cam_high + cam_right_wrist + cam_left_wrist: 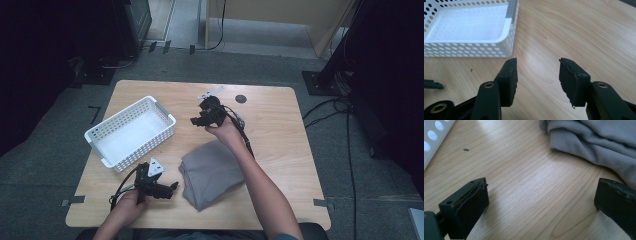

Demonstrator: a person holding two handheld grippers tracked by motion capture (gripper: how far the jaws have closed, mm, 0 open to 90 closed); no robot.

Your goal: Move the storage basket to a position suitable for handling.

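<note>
Grey folded cloth (210,172) lay on the bench (280,130) just right of the empty, wide-open left gripper (172,187), while the right gripper (196,120), part-open and empty, faced the basket (131,131).

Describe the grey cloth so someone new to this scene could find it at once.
On the wooden table, look near the front edge, right of the white perforated basket. The grey cloth lies there folded: the one soft, crumpled thing on the table.
</note>
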